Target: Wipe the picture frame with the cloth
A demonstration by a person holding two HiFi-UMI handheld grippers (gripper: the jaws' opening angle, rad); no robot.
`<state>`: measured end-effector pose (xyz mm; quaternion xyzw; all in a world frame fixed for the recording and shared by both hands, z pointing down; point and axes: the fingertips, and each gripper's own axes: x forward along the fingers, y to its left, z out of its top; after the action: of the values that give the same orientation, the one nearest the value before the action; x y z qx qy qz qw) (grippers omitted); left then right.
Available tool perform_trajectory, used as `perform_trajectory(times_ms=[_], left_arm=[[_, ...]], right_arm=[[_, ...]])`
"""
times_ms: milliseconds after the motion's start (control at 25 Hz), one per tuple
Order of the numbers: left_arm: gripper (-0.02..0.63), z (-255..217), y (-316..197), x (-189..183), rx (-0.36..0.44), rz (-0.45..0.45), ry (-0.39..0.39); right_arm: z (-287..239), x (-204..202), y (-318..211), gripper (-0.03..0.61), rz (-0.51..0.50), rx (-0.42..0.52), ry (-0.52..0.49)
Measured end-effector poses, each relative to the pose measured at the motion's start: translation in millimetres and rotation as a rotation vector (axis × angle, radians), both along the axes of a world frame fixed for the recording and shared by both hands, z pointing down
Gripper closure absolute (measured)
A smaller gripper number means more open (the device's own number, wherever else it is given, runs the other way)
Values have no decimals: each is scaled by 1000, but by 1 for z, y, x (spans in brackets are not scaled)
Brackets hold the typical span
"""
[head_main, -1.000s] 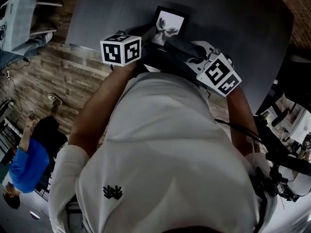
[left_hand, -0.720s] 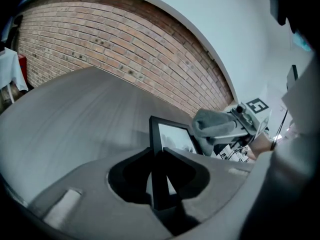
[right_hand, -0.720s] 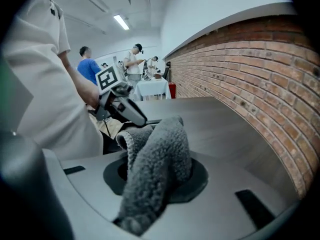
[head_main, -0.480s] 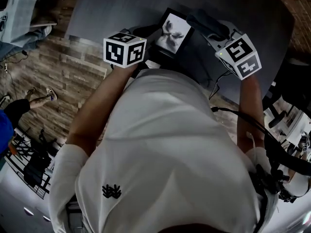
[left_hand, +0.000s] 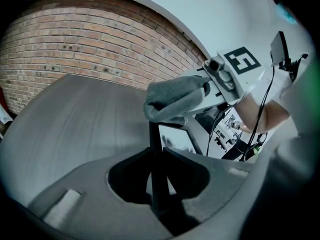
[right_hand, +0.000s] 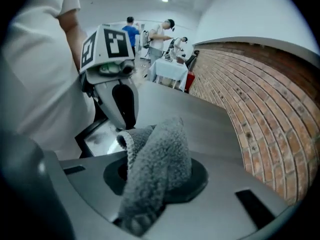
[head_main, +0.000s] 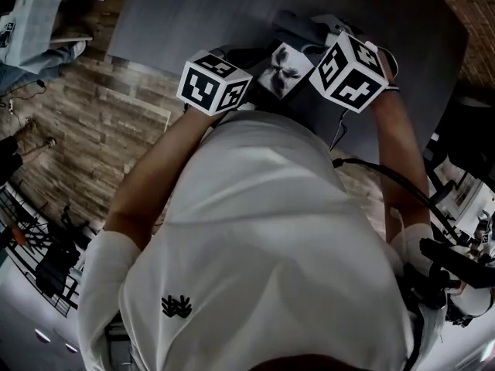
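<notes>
While the left tool (left_hand: 159, 158) is clamped on one thin edge of the picture frame (left_hand: 174, 137), the frame stands up out of its jaws, lifted clear of the grey surface (head_main: 193, 14) and close to the person's body, at the near edge of that surface. That edge hold is a good one for wiping, since it leaves the glazed face (head_main: 285, 69) uncovered. It is also a narrow one, so I judge the frame could pivot if it is pushed hard far from the jaws.

Just right of the frame's top, the cloth (left_hand: 172, 101) hangs bunched at the upper edge. From the left gripper view it seems to meet that edge, though I cannot tell how firmly it presses. Farther right, the right tool (right_hand: 152, 181) is closed tight on the cloth, and a thick fold sticks out ahead of its jaws.

To do this step well, only that soft fold should meet the frame, never the hard jaw tips. Light pressure is enough, with strokes drawn across the face toward the gripped edge, so the push runs into the left tool's hold and does not lever against it. Overlapping passes should then follow, along with the rim and corners. The left tool should hold steady throughout.
</notes>
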<state>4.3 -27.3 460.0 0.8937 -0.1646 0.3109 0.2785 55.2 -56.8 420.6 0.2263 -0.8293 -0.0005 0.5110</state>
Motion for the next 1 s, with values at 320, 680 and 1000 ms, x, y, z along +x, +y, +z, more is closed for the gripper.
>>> perform_trajectory(times_ms=[320,680,1000], left_arm=[[537,1,-14,-18,-8,-65,6],[537,3,-14,-16,-10,-46,0],[537,-2,-2,4,4,7,5]], right_arm=[[9,30,21,485,37,-41,58],[-7,22,28,485,70,-5,-12],[6,-22,26,485,-98,65,102]])
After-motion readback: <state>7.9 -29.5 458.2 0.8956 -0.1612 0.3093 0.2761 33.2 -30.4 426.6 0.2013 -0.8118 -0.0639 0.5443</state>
